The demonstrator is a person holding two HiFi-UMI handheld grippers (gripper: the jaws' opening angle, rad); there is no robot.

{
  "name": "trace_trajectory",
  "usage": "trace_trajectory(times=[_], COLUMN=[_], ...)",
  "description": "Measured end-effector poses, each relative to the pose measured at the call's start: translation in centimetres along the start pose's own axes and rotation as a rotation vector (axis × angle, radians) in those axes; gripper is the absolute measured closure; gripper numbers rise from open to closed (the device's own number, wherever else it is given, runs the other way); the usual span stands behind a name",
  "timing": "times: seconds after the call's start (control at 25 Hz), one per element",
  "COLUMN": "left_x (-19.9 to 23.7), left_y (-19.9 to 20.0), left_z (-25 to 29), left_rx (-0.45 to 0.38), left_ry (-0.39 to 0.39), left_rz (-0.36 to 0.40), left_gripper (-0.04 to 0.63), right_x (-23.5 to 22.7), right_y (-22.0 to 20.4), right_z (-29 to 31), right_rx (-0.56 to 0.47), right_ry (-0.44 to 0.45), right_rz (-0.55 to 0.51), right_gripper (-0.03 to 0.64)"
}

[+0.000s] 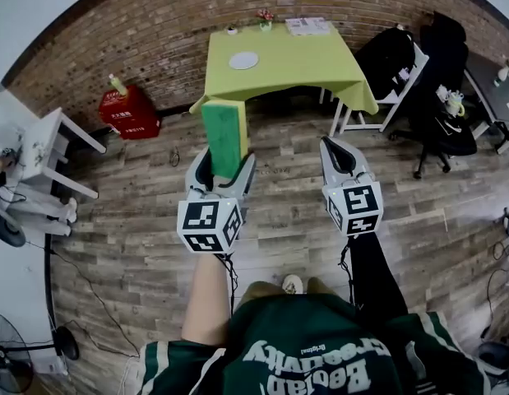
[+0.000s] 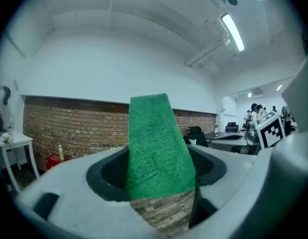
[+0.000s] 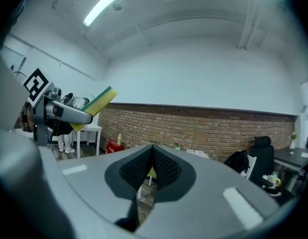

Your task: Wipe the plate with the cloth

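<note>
The white plate point(image 1: 243, 59) lies on the far green-draped desk point(image 1: 307, 60), well apart from the green-and-yellow sponge point(image 1: 224, 137) clamped upright in our left hand-held gripper point(image 1: 225, 173), our right hand-held gripper point(image 1: 337, 148) pinched together on nothing, so we judge the wiping not yet begun.

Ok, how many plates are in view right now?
1. The plate lies on the green table, toward its left side in the head view. The other desks are too small to check.
</note>
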State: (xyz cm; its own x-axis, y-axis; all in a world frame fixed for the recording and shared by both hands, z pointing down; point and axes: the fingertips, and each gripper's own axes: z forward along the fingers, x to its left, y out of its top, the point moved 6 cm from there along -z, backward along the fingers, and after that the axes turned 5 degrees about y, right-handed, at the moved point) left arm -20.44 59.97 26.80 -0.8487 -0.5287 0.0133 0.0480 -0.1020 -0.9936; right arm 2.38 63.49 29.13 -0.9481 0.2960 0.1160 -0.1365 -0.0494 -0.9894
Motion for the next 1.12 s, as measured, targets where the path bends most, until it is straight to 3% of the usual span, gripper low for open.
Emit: trace_trajectory(times=[0.6, 1.12], left_x=[1.3, 8.2], left_y=[-0.7, 0.2], left_z=[-0.2, 9.6], left_rx=[0.017, 0.011], left_ry=[0.025, 0.016], left_rz=[0.028, 0.018], left_gripper=[0.247, 0.247], right_x=[0.4, -2.2], right_y=[-1.6, -1.2], right_z=[1.0, 12.4], right_rx=[0.008, 0.026], right_ry=[0.003, 0.021], right_rz=[0.038, 0.034], right_gripper=[0.604, 0.604])
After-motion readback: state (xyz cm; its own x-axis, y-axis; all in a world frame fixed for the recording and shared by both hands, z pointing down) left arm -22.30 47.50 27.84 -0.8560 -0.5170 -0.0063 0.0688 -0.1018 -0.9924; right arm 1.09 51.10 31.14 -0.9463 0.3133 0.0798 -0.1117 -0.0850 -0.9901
